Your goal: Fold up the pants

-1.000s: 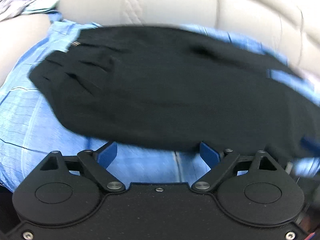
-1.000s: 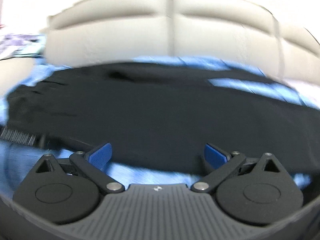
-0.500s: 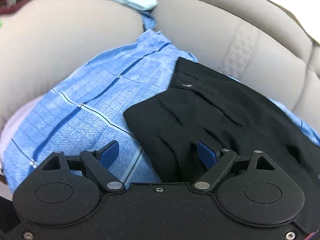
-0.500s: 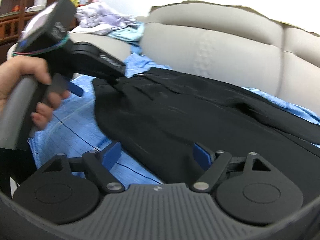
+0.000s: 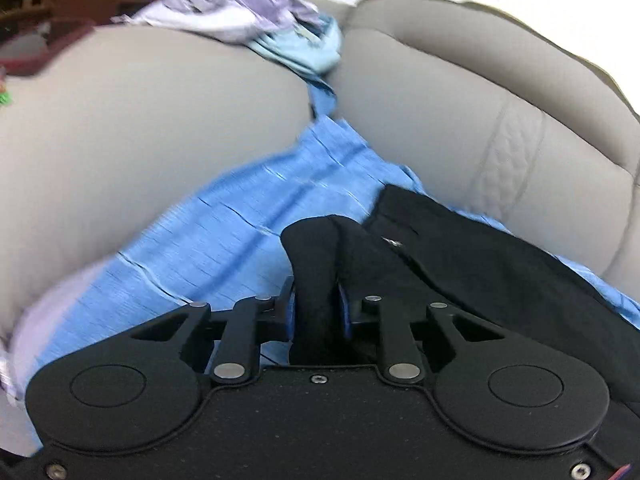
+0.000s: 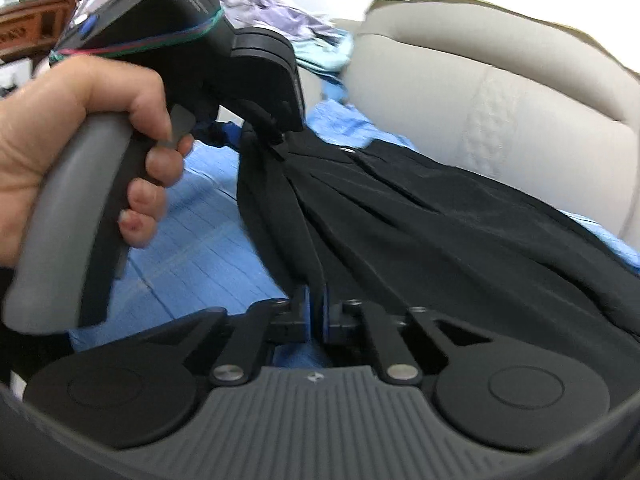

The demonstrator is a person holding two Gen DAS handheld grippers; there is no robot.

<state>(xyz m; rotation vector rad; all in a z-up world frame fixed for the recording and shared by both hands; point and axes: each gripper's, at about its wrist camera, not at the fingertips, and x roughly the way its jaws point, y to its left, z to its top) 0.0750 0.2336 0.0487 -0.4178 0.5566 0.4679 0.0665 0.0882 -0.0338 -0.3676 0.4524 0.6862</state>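
Black pants point(image 5: 492, 280) lie on a blue checked cloth point(image 5: 240, 240) over a beige sofa seat. In the left wrist view my left gripper point(image 5: 316, 304) has its jaws closing on a thick bunched fold at the waist end of the pants, and the pads press on it. The right wrist view shows my right gripper point(image 6: 316, 308) shut on a thin edge of the pants point(image 6: 440, 232) nearer the front. There a hand point(image 6: 80, 132) holds the left gripper point(image 6: 272, 136) at the waist corner, with the fabric stretched between the two grips.
The sofa's padded backrest point(image 5: 480, 120) rises close behind the pants and its armrest point(image 5: 140, 120) bulges on the left. A heap of light clothes point(image 5: 240, 4) lies on top of the armrest. Wooden furniture point(image 6: 24, 20) stands beyond at the far left.
Both grippers swung left to the waist end of the pants and went from wide open to closed on the fabric. The waist edge is now bunched and lifted between them.
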